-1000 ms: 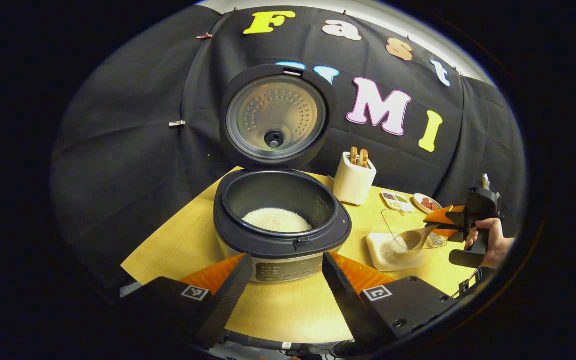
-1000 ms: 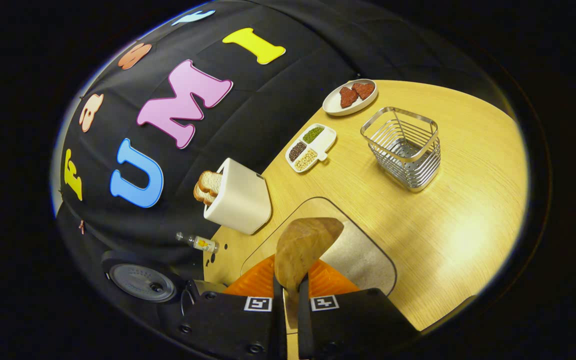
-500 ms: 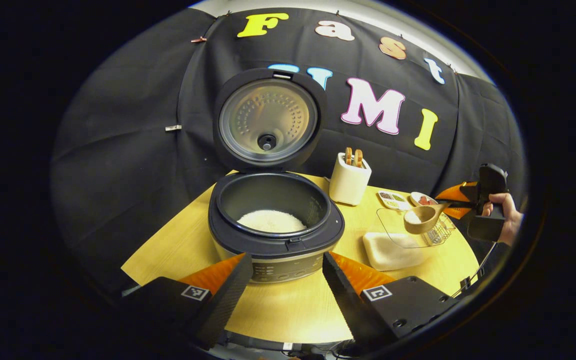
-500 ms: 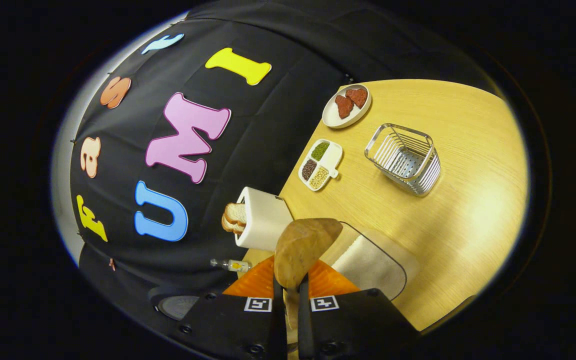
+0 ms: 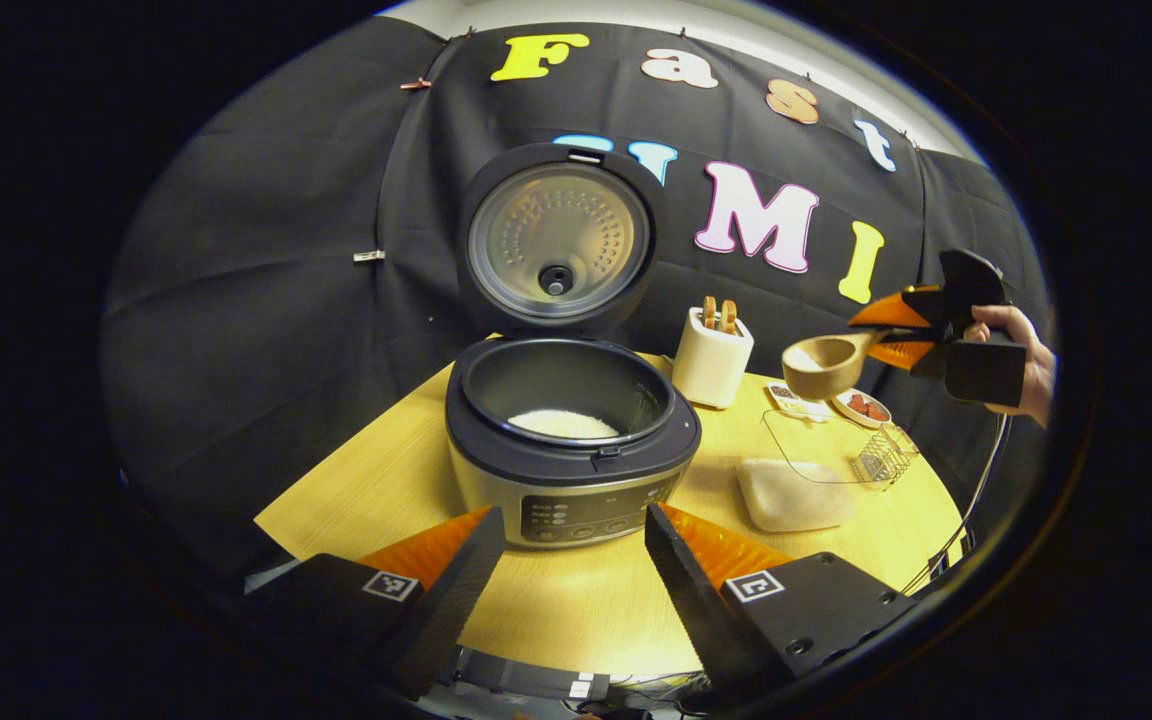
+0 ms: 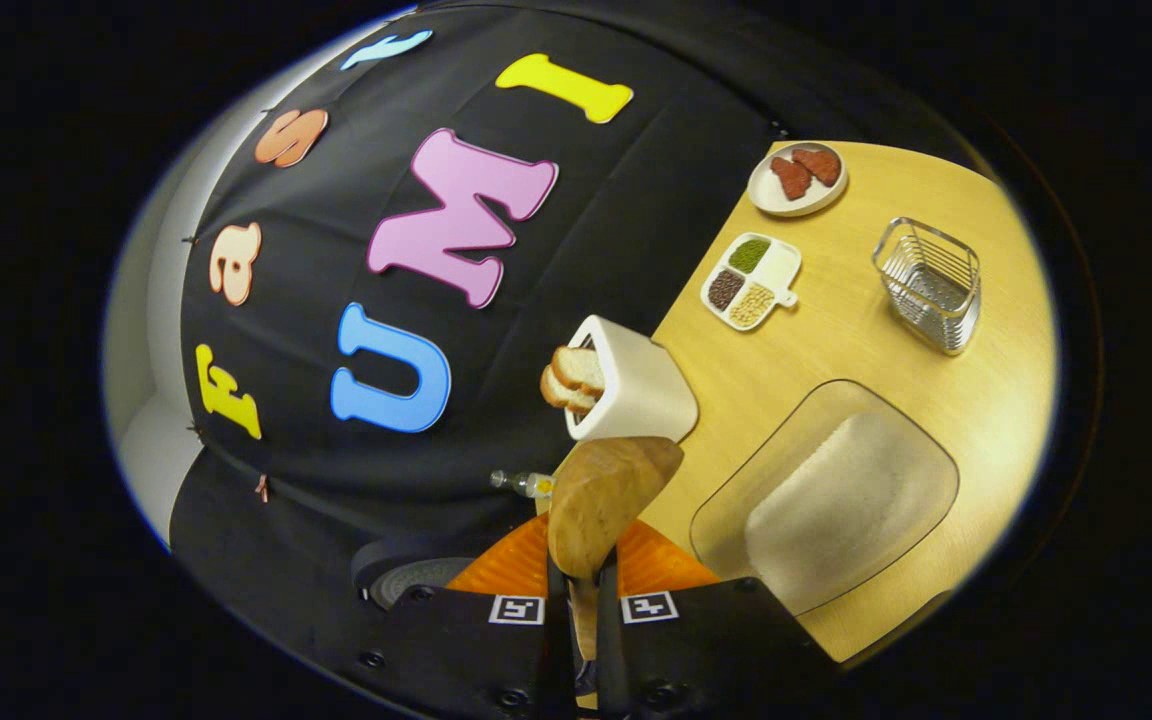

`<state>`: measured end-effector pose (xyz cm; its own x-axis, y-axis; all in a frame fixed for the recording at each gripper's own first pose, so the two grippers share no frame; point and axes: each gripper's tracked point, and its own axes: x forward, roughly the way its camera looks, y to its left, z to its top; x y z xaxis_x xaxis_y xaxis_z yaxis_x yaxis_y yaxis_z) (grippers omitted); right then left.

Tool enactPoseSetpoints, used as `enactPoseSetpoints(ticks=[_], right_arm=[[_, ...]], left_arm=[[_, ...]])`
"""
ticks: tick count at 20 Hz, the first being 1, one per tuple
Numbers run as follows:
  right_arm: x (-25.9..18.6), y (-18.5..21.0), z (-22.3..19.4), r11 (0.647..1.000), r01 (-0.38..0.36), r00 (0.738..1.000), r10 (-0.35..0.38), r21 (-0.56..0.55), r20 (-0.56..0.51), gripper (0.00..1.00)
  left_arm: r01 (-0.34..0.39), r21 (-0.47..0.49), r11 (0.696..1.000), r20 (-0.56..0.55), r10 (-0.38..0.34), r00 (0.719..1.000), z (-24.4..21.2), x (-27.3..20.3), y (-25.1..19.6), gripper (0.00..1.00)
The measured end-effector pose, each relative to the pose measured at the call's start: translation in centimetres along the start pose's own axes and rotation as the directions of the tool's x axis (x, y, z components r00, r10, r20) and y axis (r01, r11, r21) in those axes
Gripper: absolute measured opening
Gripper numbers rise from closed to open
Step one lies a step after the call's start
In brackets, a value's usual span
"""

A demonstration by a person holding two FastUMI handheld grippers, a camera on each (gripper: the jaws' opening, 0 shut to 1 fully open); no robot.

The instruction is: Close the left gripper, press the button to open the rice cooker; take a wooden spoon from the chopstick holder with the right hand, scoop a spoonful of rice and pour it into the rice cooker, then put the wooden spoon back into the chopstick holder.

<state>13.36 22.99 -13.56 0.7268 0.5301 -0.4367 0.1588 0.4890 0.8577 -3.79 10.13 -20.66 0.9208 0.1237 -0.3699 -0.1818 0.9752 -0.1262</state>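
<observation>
The rice cooker [image 5: 572,470] stands with its lid [image 5: 558,240] up and white rice [image 5: 563,423] in the pot. My left gripper [image 5: 574,520] is open, its fingers spread in front of the cooker's panel, holding nothing. My right gripper [image 5: 868,335], held by a hand [image 5: 1026,345], hangs in the air right of the cooker, shut on the handle of the wooden spoon [image 5: 824,366], which carries some rice. In the right gripper view the spoon [image 6: 604,495] sticks out from my shut right gripper [image 6: 584,600], above the clear rice container [image 6: 841,500]. The wire chopstick holder [image 6: 929,283] stands far right.
A white toaster [image 5: 711,358] with bread sits behind the cooker, right of it. A divided dish of grains [image 6: 751,283] and a small plate [image 6: 778,190] lie by the wall. The rice container [image 5: 798,488] sits on the wooden table [image 5: 576,610], right of the cooker.
My right gripper has lifted the spoon out of the rice container, up and toward the cooker. The left gripper stays open and has drawn back slightly.
</observation>
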Motion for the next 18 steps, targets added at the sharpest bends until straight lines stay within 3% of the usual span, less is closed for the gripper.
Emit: enactPoseSetpoints(ticks=[1, 12, 15, 16, 18], right_arm=[[0.4, 1.2, -0.8, 1.0, -0.018, 1.0, 0.017, -0.01, -0.014, 0.13], [6.7, 9.2, -11.6, 0.972, -0.137, 0.982, 0.108, -0.189, -0.158, 0.13], [7.8, 10.5, -13.7, 0.939, -0.163, 0.98, 0.117, -0.304, -0.164, 0.13], [8.2, 10.9, -14.1, 0.92, -0.172, 0.979, 0.121, -0.353, -0.162, 0.13], [8.5, 12.1, -15.4, 0.87, -0.201, 0.977, 0.143, -0.449, -0.16, 0.13]], left_arm=[[-0.011, -0.009, 1.0, 0.001, 0.011, 1.0, -0.1, -0.3, 0.4, 0.93], [-0.137, -0.079, 0.987, 0.004, 0.138, 0.99, -0.3, -1.9, 5.7, 0.96], [-0.16, -0.077, 0.984, -0.002, 0.16, 0.987, -0.3, -1.9, 7.2, 0.96], [-0.173, -0.075, 0.982, 0.004, 0.174, 0.985, -0.1, -2.0, 7.7, 0.93], [-0.183, -0.081, 0.98, 0.007, 0.184, 0.983, 0.1, -1.8, 8.2, 0.96]])
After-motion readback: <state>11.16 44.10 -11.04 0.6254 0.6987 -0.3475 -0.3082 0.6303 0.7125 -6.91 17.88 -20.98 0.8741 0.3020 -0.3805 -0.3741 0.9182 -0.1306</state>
